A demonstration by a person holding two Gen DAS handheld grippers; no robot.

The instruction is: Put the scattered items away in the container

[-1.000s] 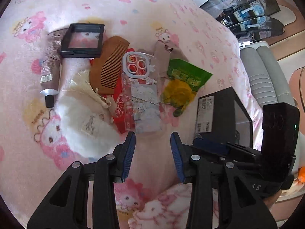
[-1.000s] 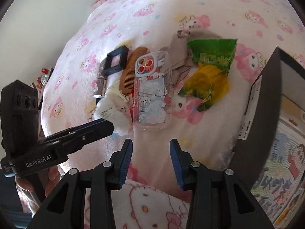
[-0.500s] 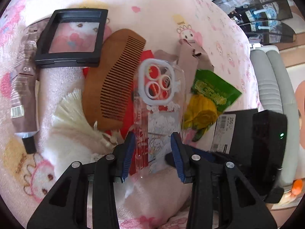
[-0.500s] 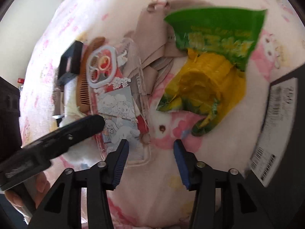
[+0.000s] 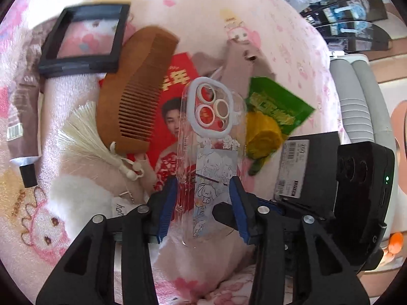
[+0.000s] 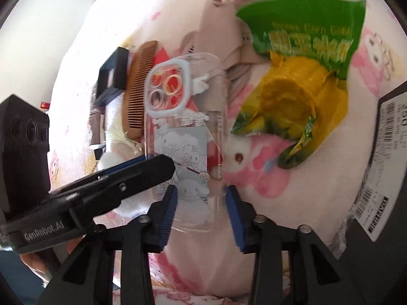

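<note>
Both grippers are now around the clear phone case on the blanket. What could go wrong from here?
1. The right gripper is closing on the same end of the clear phone case that the left gripper straddles; the fingers may collide or pull against each other.
2. The case lies on the red card beside the wooden comb; lifting might drag them.
3. The smooth case could slip before reaching the black box.
</note>
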